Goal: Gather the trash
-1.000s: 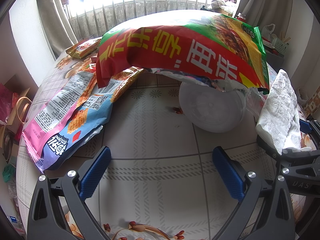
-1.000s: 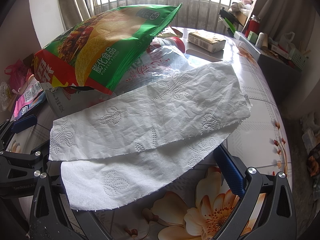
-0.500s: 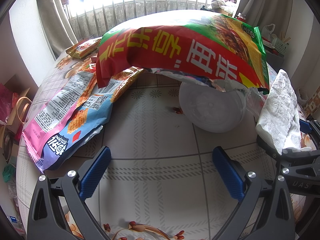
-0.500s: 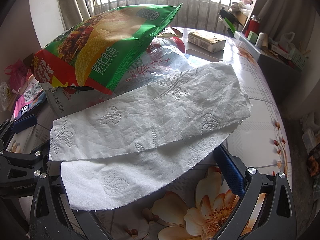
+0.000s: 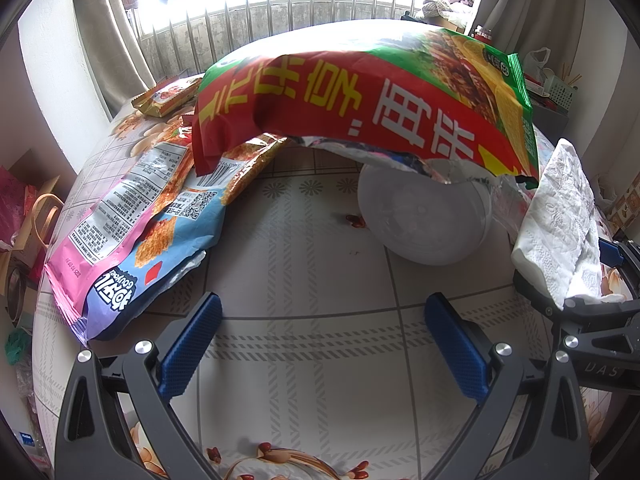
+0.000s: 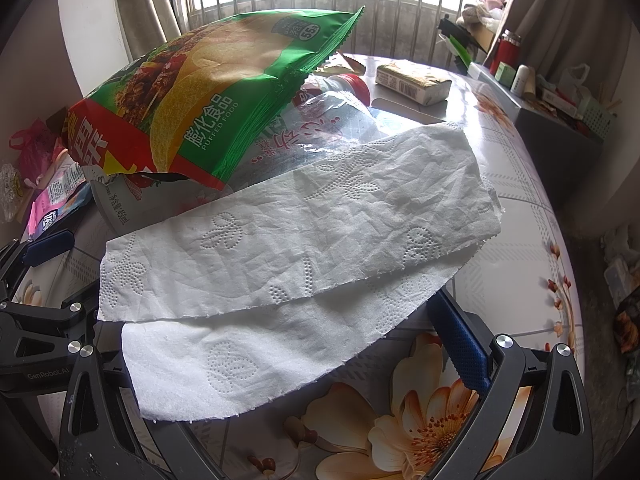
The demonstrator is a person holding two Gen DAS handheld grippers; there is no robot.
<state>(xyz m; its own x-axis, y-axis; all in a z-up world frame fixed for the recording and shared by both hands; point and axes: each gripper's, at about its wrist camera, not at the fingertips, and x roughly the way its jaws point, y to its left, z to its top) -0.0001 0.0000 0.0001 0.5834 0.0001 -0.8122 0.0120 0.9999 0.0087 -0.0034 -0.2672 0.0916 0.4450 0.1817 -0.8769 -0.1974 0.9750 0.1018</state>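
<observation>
Right wrist view, chip bag (image 6: pixel 208 120) reading "PUFFED FOOD", right gripper (image 6: pixel 320 344) under tissue (image 6: pixel 296 248), closure unclear, left gripper (image 5: pixel 324 344) spread.

Round tabletop (image 6: pixel 516 184) with tile-and-flower print. Beyond its far edge, barred window (image 5: pixel 280 12) with beige curtains (image 5: pixel 108 40). Off the right edge, red flask (image 6: pixel 509 52) and green basket (image 6: pixel 596 114) on a side cabinet. Off the left edge, pink bag (image 5: pixel 14 208).
</observation>
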